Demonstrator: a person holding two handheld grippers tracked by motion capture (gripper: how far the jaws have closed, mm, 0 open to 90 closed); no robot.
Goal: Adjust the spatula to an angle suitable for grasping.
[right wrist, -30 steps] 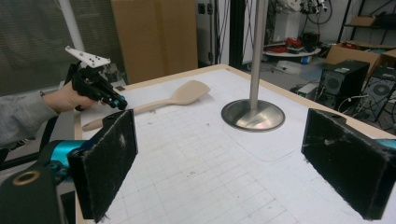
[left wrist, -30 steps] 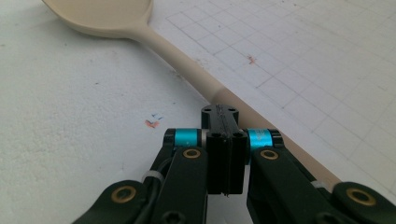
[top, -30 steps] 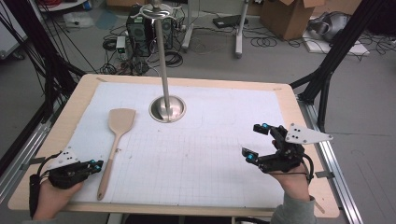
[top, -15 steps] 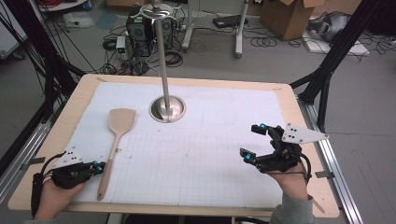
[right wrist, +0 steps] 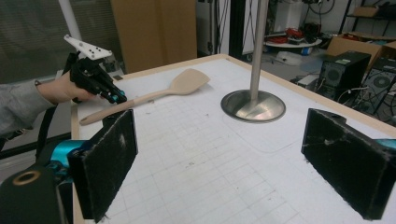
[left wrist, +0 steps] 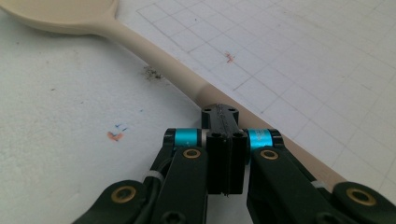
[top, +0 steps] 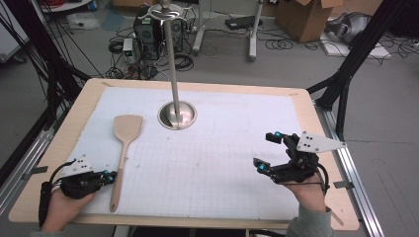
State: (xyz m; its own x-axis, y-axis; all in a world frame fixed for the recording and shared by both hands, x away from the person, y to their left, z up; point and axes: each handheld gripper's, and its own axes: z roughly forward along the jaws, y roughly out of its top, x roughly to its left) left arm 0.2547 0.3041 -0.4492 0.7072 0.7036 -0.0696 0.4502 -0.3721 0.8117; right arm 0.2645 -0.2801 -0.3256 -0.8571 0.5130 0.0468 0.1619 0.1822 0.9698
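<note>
A pale wooden spatula [top: 127, 129] lies on the white gridded mat, blade toward the far side, handle running to the near left. My left gripper [top: 112, 175] rests low at the near left, shut with its jaws pressed together and nothing between them. In the left gripper view its tip [left wrist: 219, 112] sits right at the side of the spatula's handle [left wrist: 154, 56]; I cannot tell if they touch. My right gripper [top: 269, 150] hovers at the near right, open and empty. In the right gripper view its pads [right wrist: 109, 158] stand wide apart, and the left gripper [right wrist: 119, 99] shows beside the spatula [right wrist: 187, 83].
A metal pole on a round steel base [top: 177, 116] stands at the mat's far middle, also seen as the pole base [right wrist: 252, 105]. The wooden table rim [top: 59, 148] frames the mat. Cables, computer cases and boxes lie on the floor beyond.
My left gripper has edged right, bringing its shut tip up to the spatula's handle. The right gripper and the spatula have stayed where they were.
</note>
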